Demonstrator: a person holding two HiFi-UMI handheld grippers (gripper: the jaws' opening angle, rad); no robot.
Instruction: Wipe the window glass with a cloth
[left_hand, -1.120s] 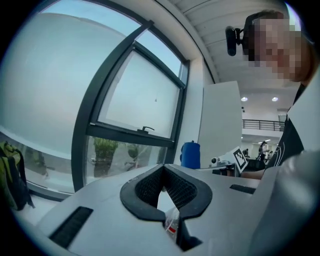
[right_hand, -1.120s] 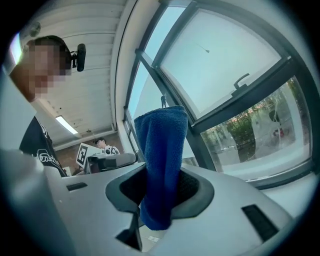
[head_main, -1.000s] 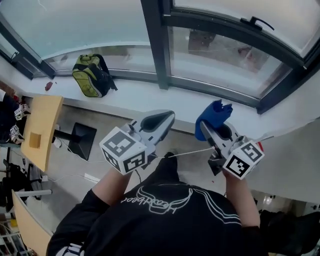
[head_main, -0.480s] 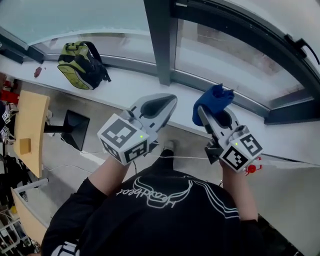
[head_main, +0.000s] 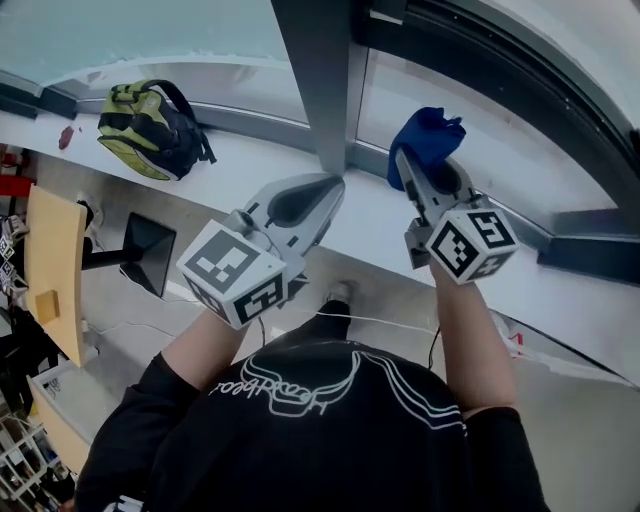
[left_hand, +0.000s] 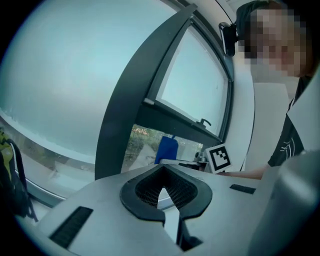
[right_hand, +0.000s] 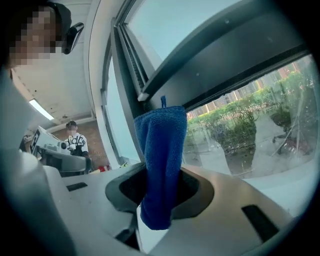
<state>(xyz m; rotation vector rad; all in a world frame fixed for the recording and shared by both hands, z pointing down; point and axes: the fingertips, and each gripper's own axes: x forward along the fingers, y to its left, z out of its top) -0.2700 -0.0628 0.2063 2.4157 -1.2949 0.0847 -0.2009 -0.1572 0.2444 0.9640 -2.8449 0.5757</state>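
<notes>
The right gripper (head_main: 420, 165) sits higher and closer to the window than it did a second ago. Then it hung over the sill, and now its tip is up by the lower edge of the window glass (head_main: 500, 150). The left gripper (head_main: 325, 195) has also drifted up, toward the foot of the dark upright frame post (head_main: 320, 80).

The right gripper's jaws are clamped on a blue cloth (head_main: 428, 135). The cloth sticks out past the tips in a bunched fold, just right of the post. In the right gripper view the cloth (right_hand: 160, 165) stands up between the jaws in front of the dark frame bar and the pane. I can't tell from here whether it is touching the glass.

The left gripper's jaws are together with nothing in them, and it is held beside the right one over the white sill (head_main: 250, 150).

A green and black backpack (head_main: 150, 130) lies on the sill, well off to the left.
</notes>
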